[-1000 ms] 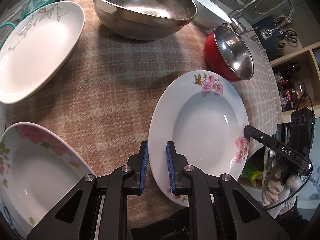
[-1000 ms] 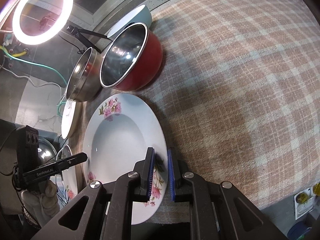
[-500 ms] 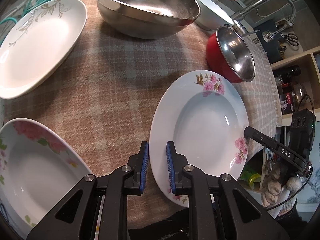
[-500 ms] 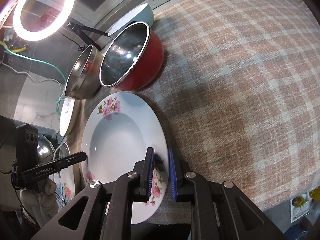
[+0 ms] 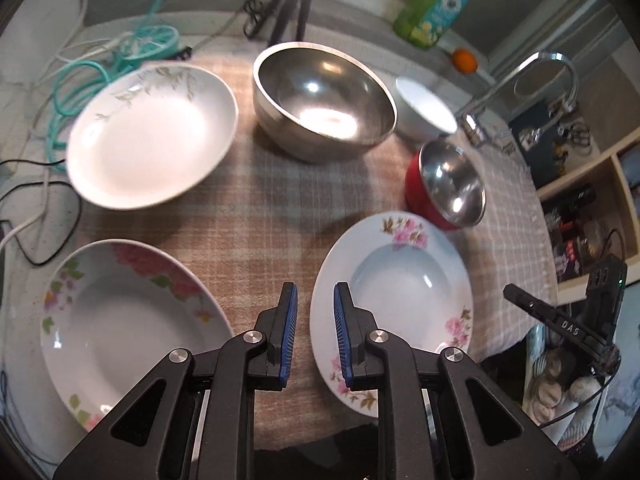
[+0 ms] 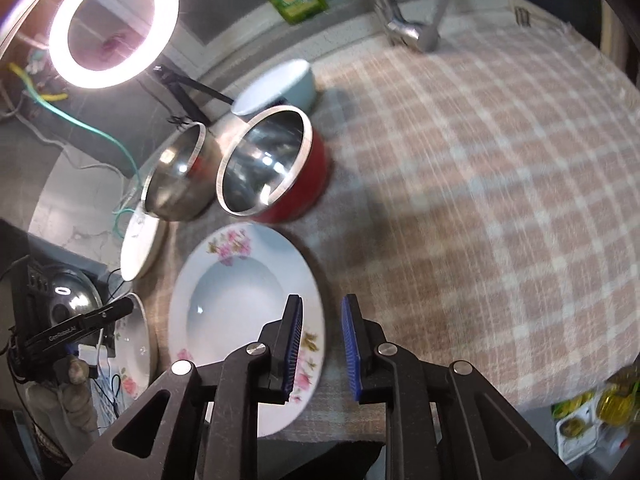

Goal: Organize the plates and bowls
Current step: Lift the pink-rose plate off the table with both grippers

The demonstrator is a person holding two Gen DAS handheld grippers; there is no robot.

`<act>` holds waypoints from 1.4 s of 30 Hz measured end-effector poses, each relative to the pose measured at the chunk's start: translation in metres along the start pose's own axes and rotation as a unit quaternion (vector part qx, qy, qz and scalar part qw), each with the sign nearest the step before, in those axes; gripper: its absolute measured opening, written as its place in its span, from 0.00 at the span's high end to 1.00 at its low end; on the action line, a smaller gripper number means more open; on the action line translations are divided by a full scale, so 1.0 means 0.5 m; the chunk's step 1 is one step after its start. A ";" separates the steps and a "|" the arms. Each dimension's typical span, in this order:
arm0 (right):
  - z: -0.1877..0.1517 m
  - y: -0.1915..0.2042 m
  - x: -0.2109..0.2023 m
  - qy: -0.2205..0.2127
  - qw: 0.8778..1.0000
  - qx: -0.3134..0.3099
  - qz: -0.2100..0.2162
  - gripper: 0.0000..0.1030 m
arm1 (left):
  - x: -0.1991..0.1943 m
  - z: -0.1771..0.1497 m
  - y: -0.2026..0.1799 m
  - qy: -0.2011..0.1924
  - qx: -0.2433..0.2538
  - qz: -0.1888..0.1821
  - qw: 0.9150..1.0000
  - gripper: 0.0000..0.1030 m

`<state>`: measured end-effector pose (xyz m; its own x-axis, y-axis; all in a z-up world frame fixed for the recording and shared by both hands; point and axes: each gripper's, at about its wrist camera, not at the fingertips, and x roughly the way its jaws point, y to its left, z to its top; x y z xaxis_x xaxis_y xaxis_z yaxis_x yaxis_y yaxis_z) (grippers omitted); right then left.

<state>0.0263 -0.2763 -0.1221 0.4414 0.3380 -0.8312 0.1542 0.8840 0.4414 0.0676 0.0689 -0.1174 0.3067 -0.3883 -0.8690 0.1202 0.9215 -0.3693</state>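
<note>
Jaws: both released; right gripper (image 6: 319, 346) just opening off the rim, nothing between.
Pink-flower plate (image 5: 390, 296): stiff, glazed, slippery, breakable.
Hold: thin rim.

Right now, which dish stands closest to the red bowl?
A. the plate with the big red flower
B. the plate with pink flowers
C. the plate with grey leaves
B: the pink-flower plate lies right beside the red bowl, while the other two plates lie across the cloth.
</note>
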 end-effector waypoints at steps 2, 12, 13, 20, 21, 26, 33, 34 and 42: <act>0.007 0.023 -0.008 -0.011 1.000 -0.020 0.004 0.82 | -0.030 -0.010 0.013 -0.026 -0.022 0.000 0.999 0.84; 0.026 0.144 0.028 -0.005 0.992 -0.119 0.037 0.82 | -0.157 -0.101 0.119 -0.137 -0.142 0.072 0.978 0.75; 0.025 0.161 0.038 0.002 0.991 -0.130 0.042 0.82 | -0.165 -0.110 0.129 -0.141 -0.150 0.080 0.975 0.75; -0.001 0.278 0.109 0.058 0.977 -0.191 0.080 0.82 | -0.188 -0.195 0.230 -0.149 -0.223 0.116 0.956 0.75; -0.003 0.294 0.120 0.065 0.975 -0.198 0.082 0.82 | -0.187 -0.203 0.239 -0.148 -0.229 0.118 0.955 0.75; -0.024 0.366 0.163 0.093 0.966 -0.224 0.094 0.82 | -0.184 -0.231 0.277 -0.145 -0.243 0.134 0.950 0.75; -0.052 0.424 0.217 0.115 0.961 -0.235 0.095 0.82 | -0.159 -0.237 0.305 -0.130 -0.244 0.128 0.953 0.75; -0.055 0.430 0.225 0.118 0.960 -0.235 0.092 0.82 | -0.156 -0.237 0.308 -0.128 -0.244 0.126 0.953 0.75; -0.072 0.460 0.285 0.134 0.959 -0.238 0.080 0.82 | -0.126 -0.233 0.331 -0.111 -0.247 0.114 0.956 0.75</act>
<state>0.0929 -0.0133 -0.1510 0.1737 0.4953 -0.8512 -0.3460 0.8399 0.4181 -0.0420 0.2447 -0.1620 0.4719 -0.1164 -0.8739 -0.4168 0.8440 -0.3375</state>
